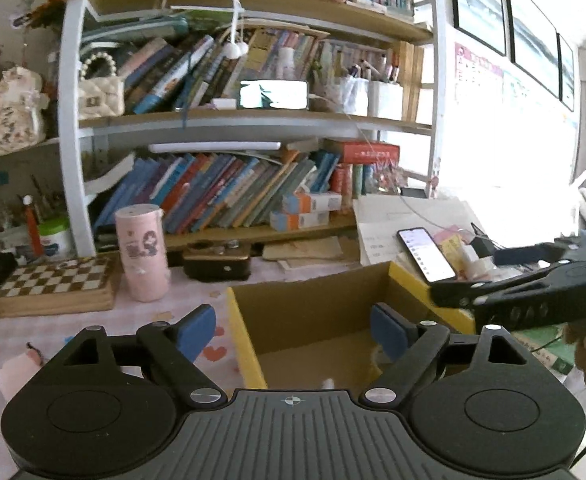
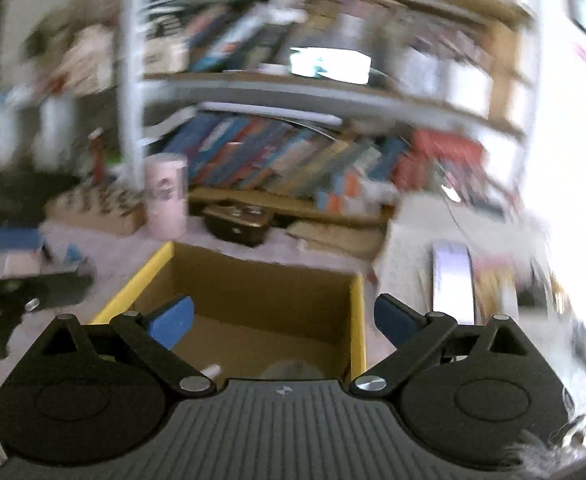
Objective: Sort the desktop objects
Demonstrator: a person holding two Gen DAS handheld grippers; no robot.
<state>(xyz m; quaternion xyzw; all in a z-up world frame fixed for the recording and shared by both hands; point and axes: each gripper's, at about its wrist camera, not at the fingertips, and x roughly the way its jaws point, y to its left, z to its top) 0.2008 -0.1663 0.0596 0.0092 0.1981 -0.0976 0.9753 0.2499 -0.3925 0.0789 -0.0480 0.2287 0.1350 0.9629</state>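
Note:
An open cardboard box (image 1: 409, 280) with yellow edges stands on the pink desk in front of both grippers. My left gripper (image 1: 293, 332) hangs above its left wall, open, with nothing between the blue pads. Small pale items lie on the box floor (image 1: 327, 382), half hidden by the gripper body. The right wrist view is blurred by motion; my right gripper (image 2: 283, 320) is open above the same box (image 2: 153, 272), empty. The right gripper's black arm (image 1: 525, 292) reaches in over the box's right edge in the left wrist view.
A pink cylinder (image 1: 143, 254), a checkered board (image 1: 55, 286) and a dark case (image 1: 217, 266) stand behind the box, before a crowded bookshelf (image 1: 233, 196). A lit phone (image 1: 427, 254) lies on papers to the right. A pink plush item (image 1: 17, 368) sits at the left.

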